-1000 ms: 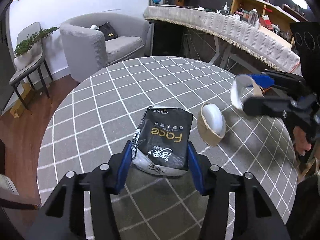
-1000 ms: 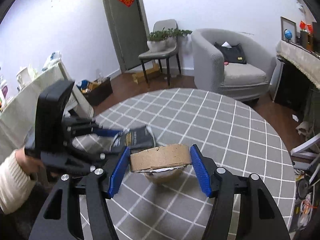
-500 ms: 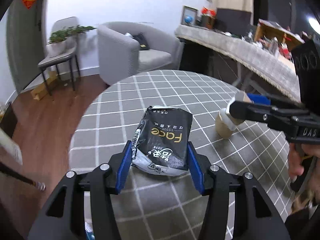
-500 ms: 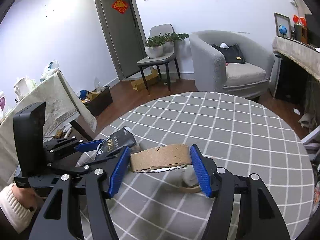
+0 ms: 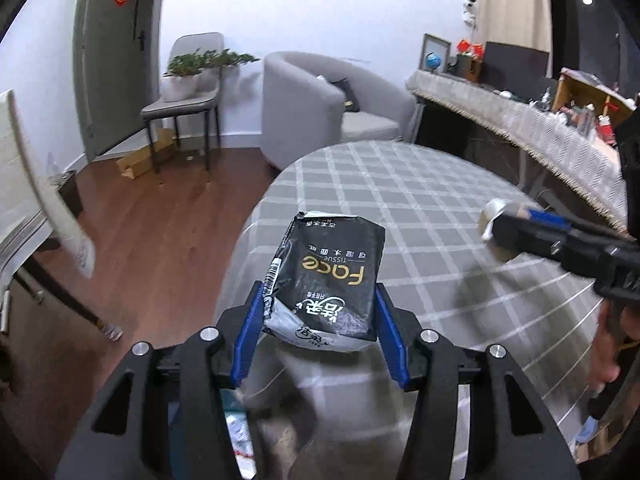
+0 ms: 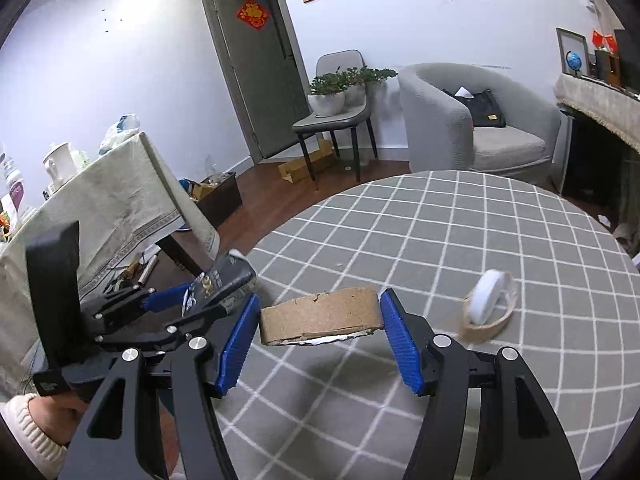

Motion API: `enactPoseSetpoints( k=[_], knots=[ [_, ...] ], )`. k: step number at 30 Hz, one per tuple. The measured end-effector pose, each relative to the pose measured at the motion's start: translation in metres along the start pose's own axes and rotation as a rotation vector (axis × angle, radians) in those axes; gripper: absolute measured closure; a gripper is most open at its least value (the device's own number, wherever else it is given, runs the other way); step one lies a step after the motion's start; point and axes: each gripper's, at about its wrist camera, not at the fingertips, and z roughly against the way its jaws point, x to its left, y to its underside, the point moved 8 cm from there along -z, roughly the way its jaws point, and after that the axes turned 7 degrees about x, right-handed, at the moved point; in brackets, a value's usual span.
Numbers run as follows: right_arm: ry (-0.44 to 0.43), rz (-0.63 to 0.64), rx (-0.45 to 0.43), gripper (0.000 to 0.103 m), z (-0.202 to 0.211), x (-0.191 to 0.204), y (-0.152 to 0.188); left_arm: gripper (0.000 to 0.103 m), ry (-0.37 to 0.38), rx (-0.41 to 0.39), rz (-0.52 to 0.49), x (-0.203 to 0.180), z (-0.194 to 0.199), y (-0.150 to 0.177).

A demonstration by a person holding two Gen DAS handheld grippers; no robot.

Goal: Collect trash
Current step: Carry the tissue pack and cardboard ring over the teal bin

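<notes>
My left gripper (image 5: pixel 320 324) is shut on a black tissue pack (image 5: pixel 328 276) with gold lettering and holds it above the left edge of the round grey checked table (image 5: pixel 400 188). It also shows in the right wrist view (image 6: pixel 218 280). My right gripper (image 6: pixel 320 328) is shut on a flat brown cardboard tape roll (image 6: pixel 320 314), held above the table. A second tape roll (image 6: pixel 490 306) with a white core lies on the table to the right.
A bin with trash (image 5: pixel 240 436) shows blurred below my left gripper. A grey armchair (image 6: pixel 472 120), a chair with a plant (image 6: pixel 336 108) and a cloth-covered side table (image 6: pixel 100 200) stand around the wooden floor.
Both grippers have swung left with their loads toward the table's left edge. The second tape roll has fallen away to the right in the right wrist view.
</notes>
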Motion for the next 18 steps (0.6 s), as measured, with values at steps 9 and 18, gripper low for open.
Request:
enactPoseSetpoints(
  k=[9,18],
  knots=[
    [-0.039,0.031,-0.008,0.04,-0.003,0.047,0.01,0.047,-0.078,-0.058,0.047,0.037,0.039,0.021],
    [-0.065,0.071,0.019,0.04,-0.02,0.084,0.016,0.047,-0.151,0.007,0.068,0.08,0.047,0.042]
  ],
)
